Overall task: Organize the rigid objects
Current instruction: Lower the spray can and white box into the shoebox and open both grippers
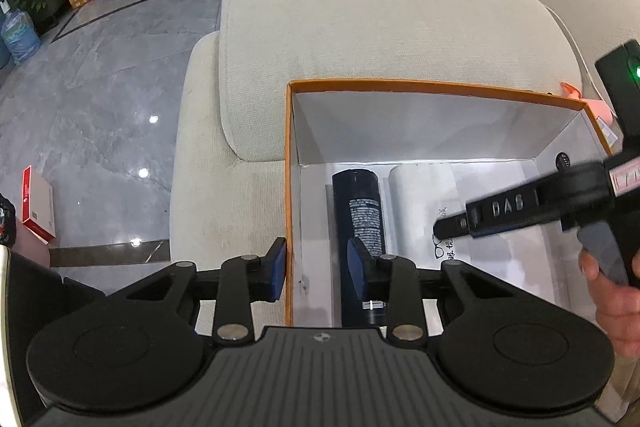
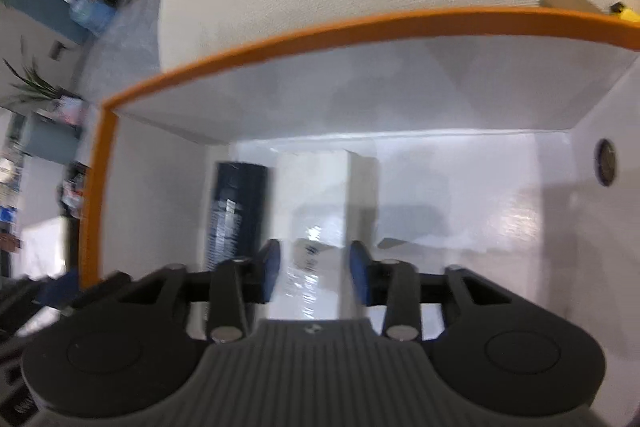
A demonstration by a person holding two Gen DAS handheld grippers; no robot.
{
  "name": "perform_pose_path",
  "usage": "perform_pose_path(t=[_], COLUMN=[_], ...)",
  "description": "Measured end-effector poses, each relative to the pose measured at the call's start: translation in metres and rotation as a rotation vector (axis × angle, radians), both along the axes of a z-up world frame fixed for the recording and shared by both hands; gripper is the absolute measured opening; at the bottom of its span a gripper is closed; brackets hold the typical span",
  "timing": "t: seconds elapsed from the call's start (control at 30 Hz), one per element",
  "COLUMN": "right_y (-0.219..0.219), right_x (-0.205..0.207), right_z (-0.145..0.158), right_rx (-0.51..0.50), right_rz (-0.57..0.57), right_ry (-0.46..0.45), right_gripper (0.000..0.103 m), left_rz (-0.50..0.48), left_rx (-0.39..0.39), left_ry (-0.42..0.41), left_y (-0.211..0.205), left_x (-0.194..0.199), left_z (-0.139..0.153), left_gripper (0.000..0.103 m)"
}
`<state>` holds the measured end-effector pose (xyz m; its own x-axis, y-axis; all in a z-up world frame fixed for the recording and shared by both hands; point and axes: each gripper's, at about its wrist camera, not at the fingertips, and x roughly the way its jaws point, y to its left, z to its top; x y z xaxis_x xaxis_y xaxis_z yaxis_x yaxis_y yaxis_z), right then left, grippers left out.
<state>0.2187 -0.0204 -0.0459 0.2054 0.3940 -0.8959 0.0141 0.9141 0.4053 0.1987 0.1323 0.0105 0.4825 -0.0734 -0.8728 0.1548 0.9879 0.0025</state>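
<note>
Orange-rimmed box [image 1: 289, 163] sits on the cream sofa seat [image 1: 380, 27]. Inside, along its left wall, a dark cylindrical can [image 1: 358, 211] lies flat; a white carton [image 2: 316, 203] lies touching it on the right.

Left gripper [image 1: 318, 269]: jaws parted, straddling the box's left wall, holding nothing.

Right gripper [image 2: 315, 271]: jaws parted astride the carton, pads apparently clear of it.

Judgement: placement looks complete. Lift the right gripper straight up, jaws kept wide, to avoid dragging the carton off the can.
</note>
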Motion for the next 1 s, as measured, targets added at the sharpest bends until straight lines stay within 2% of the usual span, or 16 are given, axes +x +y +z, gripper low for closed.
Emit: perform_pose_path(t=[0.13, 0.2, 0.33, 0.6, 0.87, 1.0], right_y=[0.003, 0.006, 0.012, 0.024, 0.028, 0.031], right_x=[-0.011, -0.018, -0.020, -0.021, -0.023, -0.041], right_z=[-0.005, -0.010, -0.007, -0.009, -0.003, 0.012], right_rx=[-0.025, 0.001, -0.005, 0.047, 0.038, 0.016], right_rz=[0.029, 0.046, 0.057, -0.010, 0.031, 0.109], right_ry=[0.046, 0.072, 0.049, 0.082, 0.063, 0.002], right_gripper=[0.040, 0.041, 0.040, 0.037, 0.038, 0.039], left_rz=[0.001, -0.002, -0.009, -0.020, -0.025, 0.005], left_rx=[-0.002, 0.002, 0.005, -0.002, -0.013, -0.071], left_ry=[-0.003, -0.005, -0.008, -0.013, -0.013, -0.013], left_y=[0.001, 0.001, 0.000, 0.001, 0.004, 0.016], left_x=[0.000, 0.000, -0.001, -0.003, -0.001, -0.002], left_z=[-0.001, -0.001, -0.001, 0.000, 0.001, 0.000], left_gripper=[0.035, 0.034, 0.034, 0.034, 0.034, 0.034])
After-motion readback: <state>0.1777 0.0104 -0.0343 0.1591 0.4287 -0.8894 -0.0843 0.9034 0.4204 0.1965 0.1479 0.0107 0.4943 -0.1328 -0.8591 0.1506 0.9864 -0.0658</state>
